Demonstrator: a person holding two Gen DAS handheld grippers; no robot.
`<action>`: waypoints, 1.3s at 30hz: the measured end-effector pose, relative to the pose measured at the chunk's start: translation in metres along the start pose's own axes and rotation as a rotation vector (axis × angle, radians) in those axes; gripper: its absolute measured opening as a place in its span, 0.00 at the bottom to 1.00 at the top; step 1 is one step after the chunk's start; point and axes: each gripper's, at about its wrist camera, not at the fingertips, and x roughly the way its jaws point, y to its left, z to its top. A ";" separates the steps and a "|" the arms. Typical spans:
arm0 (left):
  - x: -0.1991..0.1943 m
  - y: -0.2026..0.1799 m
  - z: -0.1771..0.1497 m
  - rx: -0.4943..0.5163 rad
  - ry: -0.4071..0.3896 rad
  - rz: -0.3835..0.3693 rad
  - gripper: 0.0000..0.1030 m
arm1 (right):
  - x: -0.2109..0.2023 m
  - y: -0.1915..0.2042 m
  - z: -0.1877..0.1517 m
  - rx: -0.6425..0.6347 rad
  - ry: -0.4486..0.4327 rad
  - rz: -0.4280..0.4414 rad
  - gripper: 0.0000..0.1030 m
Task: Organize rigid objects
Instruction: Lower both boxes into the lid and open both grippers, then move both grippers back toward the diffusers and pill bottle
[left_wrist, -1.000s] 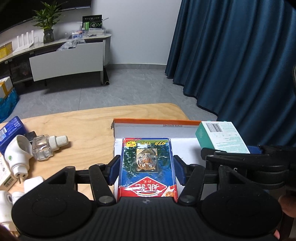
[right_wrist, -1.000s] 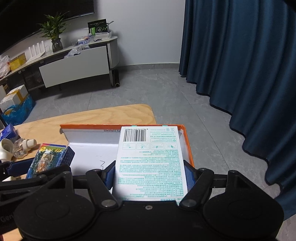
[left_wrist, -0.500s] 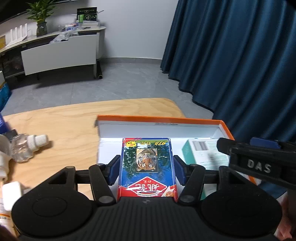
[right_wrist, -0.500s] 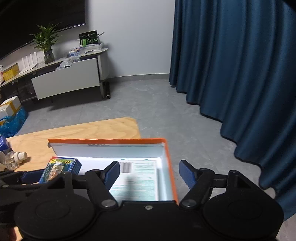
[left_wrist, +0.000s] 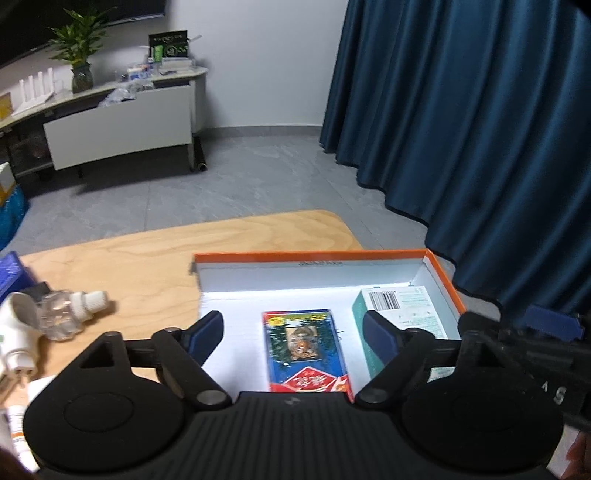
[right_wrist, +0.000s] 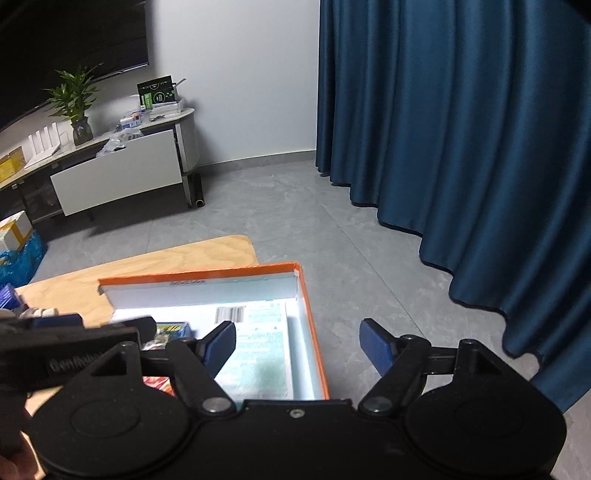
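My left claw is released, its blue pads spread wide with nothing between them but air; it hangs over the near edge of the orange-rimmed box. Directly below and between the pads, the blue card pack with the tiger picture lies flat on the white floor of the box, touching neither pad. Just to its right, apart from it, the white and teal carton lies flat too, barcode end pointing away from me, close along the box's right wall.

My right claw is released as well and grips nothing. Its left pad sits over the carton, while its right pad hangs outside the orange wall, above the grey floor. From this side the card pack shows only partly, behind the black body of my other tool.

Beyond the box, on the wooden table, a clear bottle with a white cap lies on its side, well left of the box, beside a white plug-in device and a blue box at the frame's edge.

Farther off stand a white low cabinet with a potted plant on top, and dark blue curtains to the right.
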 end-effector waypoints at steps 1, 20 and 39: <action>-0.004 0.002 0.000 0.001 -0.001 0.009 0.85 | -0.004 0.001 -0.002 0.002 0.000 0.006 0.86; -0.086 0.056 -0.039 -0.066 -0.038 0.144 0.90 | -0.067 0.058 -0.040 -0.053 0.011 0.150 0.87; -0.126 0.140 -0.083 -0.177 -0.040 0.285 0.90 | -0.085 0.155 -0.076 -0.175 0.054 0.292 0.87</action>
